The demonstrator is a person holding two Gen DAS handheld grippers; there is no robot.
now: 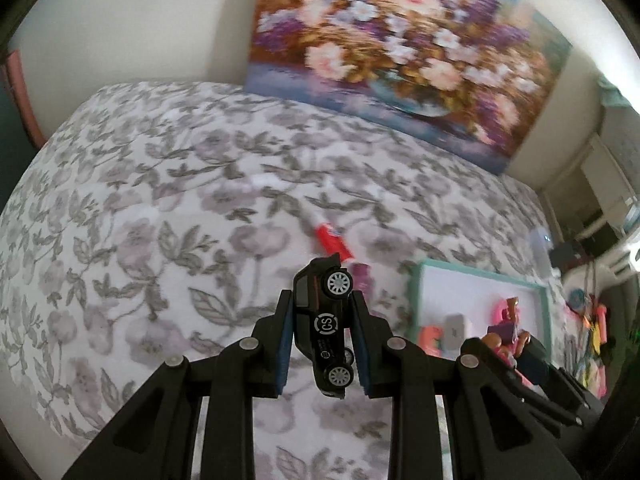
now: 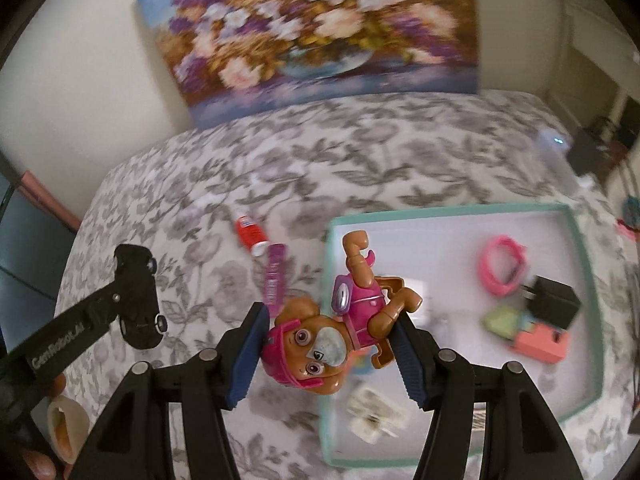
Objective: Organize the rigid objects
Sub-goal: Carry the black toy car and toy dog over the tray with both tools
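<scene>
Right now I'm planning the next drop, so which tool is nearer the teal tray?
Right. The right tool, holding the puppy figure, hangs over the teal tray's left edge; the left tool, gripping the black toy car, is over the bedspread further left.

**Black car, pink pup over grey florals**

A black toy car (image 1: 324, 328) with silver wheels; a tan puppy figure (image 2: 320, 340) in magenta; grey-leaved white bedspread (image 1: 160, 220); mint-rimmed white tray (image 2: 576, 240); red tube (image 2: 250, 234); purple-and-pink flower painting (image 1: 400, 52).
</scene>
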